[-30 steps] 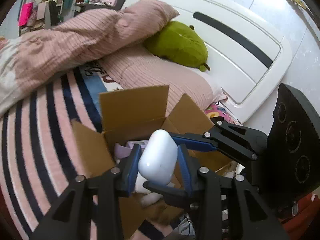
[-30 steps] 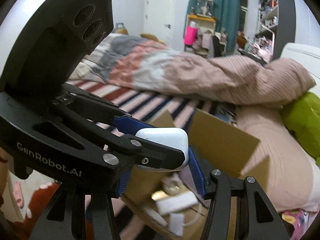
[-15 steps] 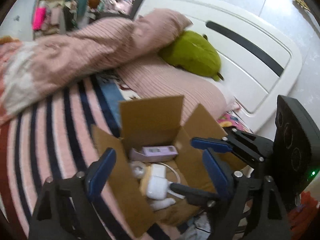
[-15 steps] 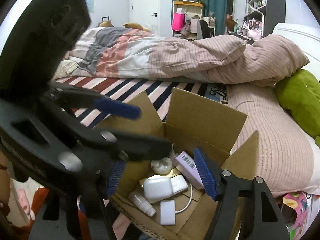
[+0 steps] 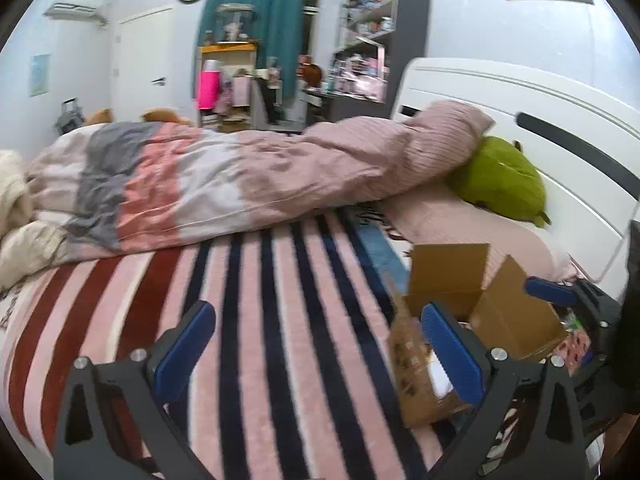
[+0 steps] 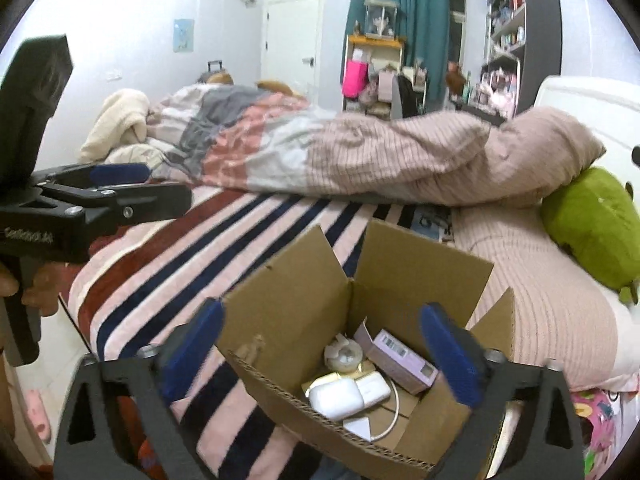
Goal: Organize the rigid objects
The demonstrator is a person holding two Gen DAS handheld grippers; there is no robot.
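Note:
An open cardboard box [image 6: 288,320] stands on the striped bed near its edge. Inside lie a white case [image 6: 335,398], a white adapter with cable [image 6: 376,389], a purple carton [image 6: 400,358] and a small round white item [image 6: 343,354]. My right gripper [image 6: 320,356] is open and empty, its blue pads spread either side of the box, above it. My left gripper [image 5: 316,344] is open and empty over the striped blanket, left of the box [image 5: 448,280]. The left gripper also shows at the left edge of the right wrist view [image 6: 120,188].
A rumpled duvet [image 5: 240,184] lies across the bed. A pink pillow [image 6: 540,280] and a green plush [image 6: 596,224] sit by the white headboard [image 5: 560,128]. The bed edge and floor with a pink slipper [image 6: 38,412] are at lower left.
My left gripper opened and let the white case drop into the box, then swung left over the blanket. My right gripper pulled back a little, still open.

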